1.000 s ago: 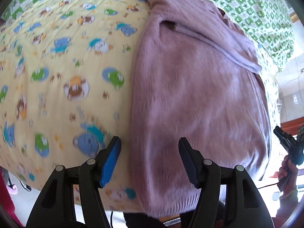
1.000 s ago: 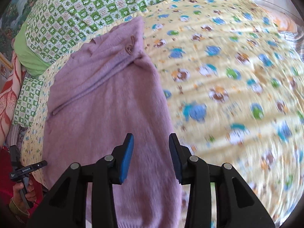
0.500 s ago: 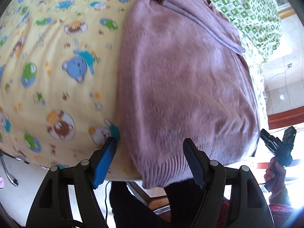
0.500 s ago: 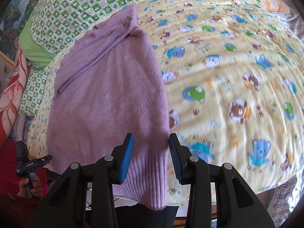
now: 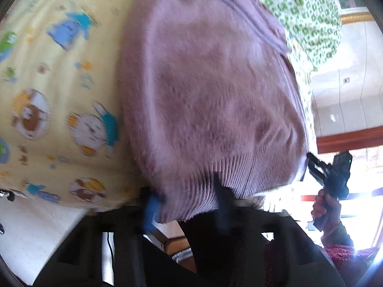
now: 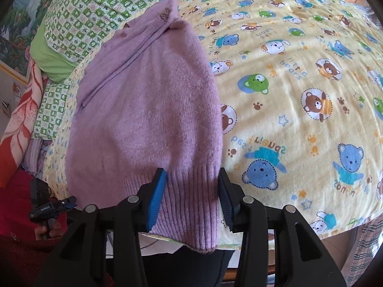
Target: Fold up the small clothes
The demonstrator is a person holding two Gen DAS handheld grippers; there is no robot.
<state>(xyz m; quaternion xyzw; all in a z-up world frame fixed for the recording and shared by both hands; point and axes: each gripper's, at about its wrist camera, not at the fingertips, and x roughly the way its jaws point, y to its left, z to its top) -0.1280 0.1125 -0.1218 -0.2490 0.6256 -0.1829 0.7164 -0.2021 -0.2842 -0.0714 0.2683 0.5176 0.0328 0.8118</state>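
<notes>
Bright daylight, left view motion-blurred

Fuzzy matt knit purple sweater (image 6: pixel 148 110) with ribbed hem, soft printed cotton yellow sheet (image 6: pixel 299 91)

You have one purple sweater (image 6: pixel 148 119) on one yellow bear-print sheet (image 6: pixel 299 91). You hold two grippers, left (image 5: pixel 186 205) and right (image 6: pixel 191 196). One green checked cover (image 6: pixel 95 7) lies beyond the sweater.

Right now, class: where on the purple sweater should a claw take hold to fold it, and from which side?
Grip the ribbed hem of the purple sweater, coming from the bed's near edge: it overhangs the yellow bear-print sheet, and the right claw already straddles it.
</notes>
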